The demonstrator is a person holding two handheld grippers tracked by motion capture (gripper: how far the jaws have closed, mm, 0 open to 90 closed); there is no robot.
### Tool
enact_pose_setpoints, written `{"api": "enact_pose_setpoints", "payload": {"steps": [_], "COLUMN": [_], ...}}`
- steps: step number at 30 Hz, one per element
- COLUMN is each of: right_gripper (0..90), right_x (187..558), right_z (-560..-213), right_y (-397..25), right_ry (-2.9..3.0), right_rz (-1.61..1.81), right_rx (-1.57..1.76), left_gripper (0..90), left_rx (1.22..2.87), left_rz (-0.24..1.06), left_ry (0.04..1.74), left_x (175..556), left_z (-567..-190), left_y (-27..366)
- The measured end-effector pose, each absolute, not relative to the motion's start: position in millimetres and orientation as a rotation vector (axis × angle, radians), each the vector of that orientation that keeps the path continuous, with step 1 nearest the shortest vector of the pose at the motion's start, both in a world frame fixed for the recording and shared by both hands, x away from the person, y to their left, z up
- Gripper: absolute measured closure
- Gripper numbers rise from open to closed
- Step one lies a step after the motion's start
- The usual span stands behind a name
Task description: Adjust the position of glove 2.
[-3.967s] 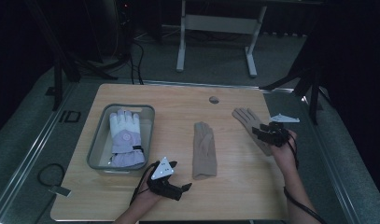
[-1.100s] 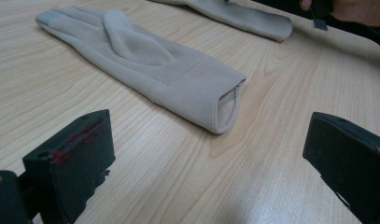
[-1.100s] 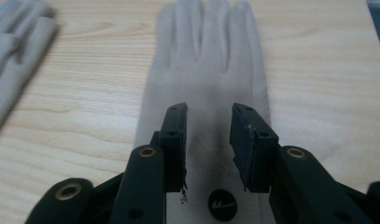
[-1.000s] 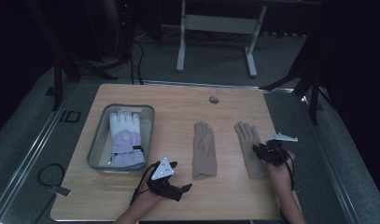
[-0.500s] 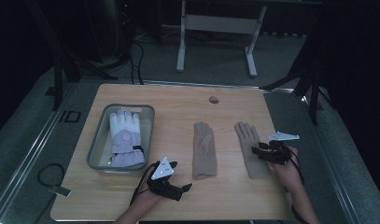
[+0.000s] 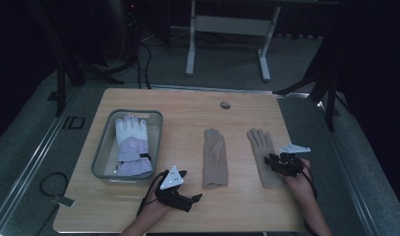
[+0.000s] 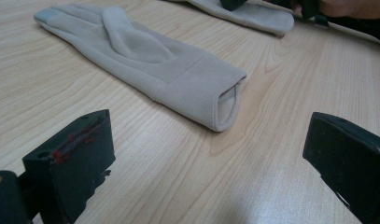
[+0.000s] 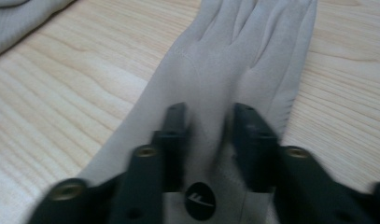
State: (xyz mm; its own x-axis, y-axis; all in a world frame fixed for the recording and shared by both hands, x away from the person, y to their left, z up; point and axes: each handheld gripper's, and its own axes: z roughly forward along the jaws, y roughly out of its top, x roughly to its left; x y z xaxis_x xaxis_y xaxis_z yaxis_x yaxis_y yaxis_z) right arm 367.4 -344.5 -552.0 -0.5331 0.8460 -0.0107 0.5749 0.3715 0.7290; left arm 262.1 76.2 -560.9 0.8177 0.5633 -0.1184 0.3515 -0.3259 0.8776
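Observation:
Two beige gloves lie flat on the wooden table (image 6: 187,118). The middle glove (image 6: 214,157) has its cuff toward me. The right glove (image 6: 261,147) lies parallel to it, fingers pointing away. My right gripper (image 6: 274,161) rests on that glove's cuff end. In the right gripper view its jaws stand close together with a ridge of the glove's fabric (image 8: 243,51) pinched between them at the right gripper (image 8: 210,114). My left gripper (image 6: 196,197) sits on the table near the front edge, open. In the left gripper view, the left gripper (image 7: 211,135) faces the middle glove's cuff (image 7: 225,100) a short way off.
A grey basket (image 6: 101,147) at the left holds a white and lilac padded glove (image 6: 131,145). A small round grey disc (image 6: 225,104) sits near the table's far edge. Bare wood lies between the basket and the middle glove.
My right gripper has pulled the right glove from the far right toward me, now parallel beside the middle glove. Over the last second it barely shifted. The left gripper stayed still.

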Motion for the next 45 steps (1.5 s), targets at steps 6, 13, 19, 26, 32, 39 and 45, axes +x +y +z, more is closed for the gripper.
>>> {"api": "enact_pose_setpoints", "payload": {"steps": [6,13,19,26,32,39,45], "right_gripper": [83.6,84.2,84.2,84.1,84.0,84.0,83.9], "right_x": [364,359,355,351,350,352,351], "right_z": [-551,-530,-506,-485,-473,-469,-470], "right_y": [-338,-321,-302,-280,-257,-227,-203], "right_ry": [2.149,2.008,1.953,1.893,1.877,1.895,1.903], "right_rz": [0.954,0.981,1.011,1.063,1.106,1.162,1.215], "right_rx": [1.375,1.484,1.488,1.499,1.496,1.485,1.49], "left_gripper": [2.0,2.0,2.0,2.0,2.0,2.0,2.0], "left_rx": [1.943,1.941,1.943,1.941,1.941,1.943,1.944], "left_rz": [0.25,0.252,0.253,0.258,0.264,0.264,0.267], "left_ry": [0.688,0.686,0.681,0.68,0.676,0.674,0.669], "left_x": [262,262,262,261,261,261,261], "left_z": [-561,-561,-561,-561,-561,-561,-561], "left_y": [76,76,76,76,76,76,76]}}
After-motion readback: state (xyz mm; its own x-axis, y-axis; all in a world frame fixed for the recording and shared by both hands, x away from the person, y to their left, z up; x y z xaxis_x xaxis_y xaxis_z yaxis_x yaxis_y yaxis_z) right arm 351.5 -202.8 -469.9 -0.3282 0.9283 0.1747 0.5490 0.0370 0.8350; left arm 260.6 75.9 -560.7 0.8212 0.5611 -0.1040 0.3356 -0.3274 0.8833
